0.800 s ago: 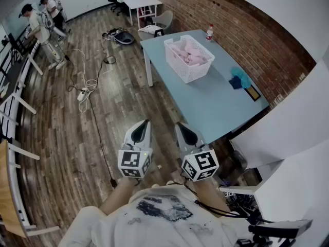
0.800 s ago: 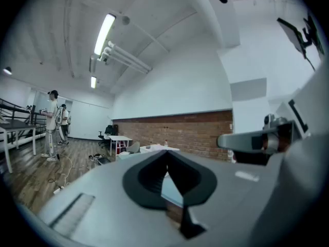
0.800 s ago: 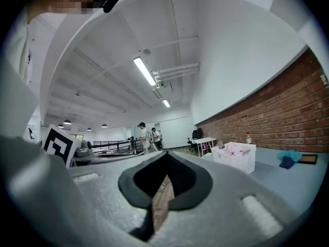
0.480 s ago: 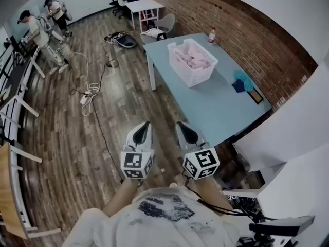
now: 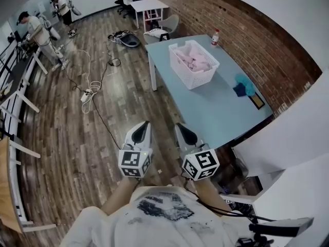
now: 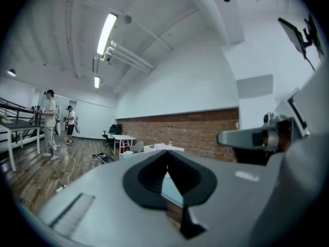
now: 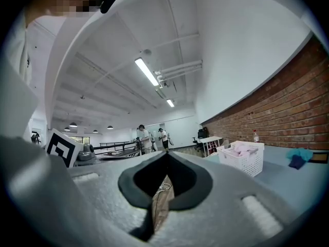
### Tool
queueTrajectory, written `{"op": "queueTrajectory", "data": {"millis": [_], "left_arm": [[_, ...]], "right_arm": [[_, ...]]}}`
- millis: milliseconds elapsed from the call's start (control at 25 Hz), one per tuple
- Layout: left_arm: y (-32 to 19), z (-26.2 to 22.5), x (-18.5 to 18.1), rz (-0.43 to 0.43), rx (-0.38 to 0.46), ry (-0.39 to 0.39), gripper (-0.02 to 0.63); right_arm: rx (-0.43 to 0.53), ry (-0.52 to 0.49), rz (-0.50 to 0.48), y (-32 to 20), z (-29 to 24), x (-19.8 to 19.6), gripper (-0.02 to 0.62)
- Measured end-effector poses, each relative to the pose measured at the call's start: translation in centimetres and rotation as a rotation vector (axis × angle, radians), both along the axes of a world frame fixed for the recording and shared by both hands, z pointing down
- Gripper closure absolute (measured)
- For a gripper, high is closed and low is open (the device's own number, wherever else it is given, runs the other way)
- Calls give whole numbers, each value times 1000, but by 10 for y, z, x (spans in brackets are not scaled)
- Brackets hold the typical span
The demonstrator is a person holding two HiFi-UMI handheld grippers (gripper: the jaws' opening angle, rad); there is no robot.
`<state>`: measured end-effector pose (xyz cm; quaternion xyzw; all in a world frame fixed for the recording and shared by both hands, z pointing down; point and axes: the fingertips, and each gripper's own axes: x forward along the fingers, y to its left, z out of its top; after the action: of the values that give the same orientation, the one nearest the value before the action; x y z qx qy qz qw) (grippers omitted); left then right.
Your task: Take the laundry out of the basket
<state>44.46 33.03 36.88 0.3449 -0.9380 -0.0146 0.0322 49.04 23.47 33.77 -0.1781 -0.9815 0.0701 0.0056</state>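
A white lattice basket (image 5: 194, 63) holding pink laundry (image 5: 193, 58) stands on the far half of a light blue table (image 5: 216, 104); the right gripper view shows the basket (image 7: 241, 157) too, at its right. Both grippers hang close to the person's body, over the wooden floor, well short of the table. My left gripper (image 5: 142, 129) is shut with nothing in it. My right gripper (image 5: 183, 128) is shut and empty as well, its jaws (image 7: 165, 158) meeting at the tip.
A teal and blue cloth (image 5: 241, 85) and a dark framed item (image 5: 256, 101) lie near the table's right edge, a bottle (image 5: 215, 37) at its far corner. Cables (image 5: 90, 89) trail over the floor. Two people (image 5: 38, 31) stand far left. A brick wall (image 5: 257, 40) runs behind the table.
The view has shifted slightly: table and basket sit a little further right and lower in the frame. Both grippers stay shut by the body. The people at far left have moved.
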Motion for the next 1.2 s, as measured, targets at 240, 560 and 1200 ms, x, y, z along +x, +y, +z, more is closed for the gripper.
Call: {"op": "queueTrajectory", "data": {"millis": [240,560,1200], "left_arm": [[-14,5,-14,-7,-11,5,617],[-14,18,-80,14,5,17,617],[16,10,-349,220,-26,4,617]], "right_arm": [[-20,22,5,-24,10,-12,597],[-16,39,27,-22,26,-70,597],[-29,83,248,10,28,-328,597]]}}
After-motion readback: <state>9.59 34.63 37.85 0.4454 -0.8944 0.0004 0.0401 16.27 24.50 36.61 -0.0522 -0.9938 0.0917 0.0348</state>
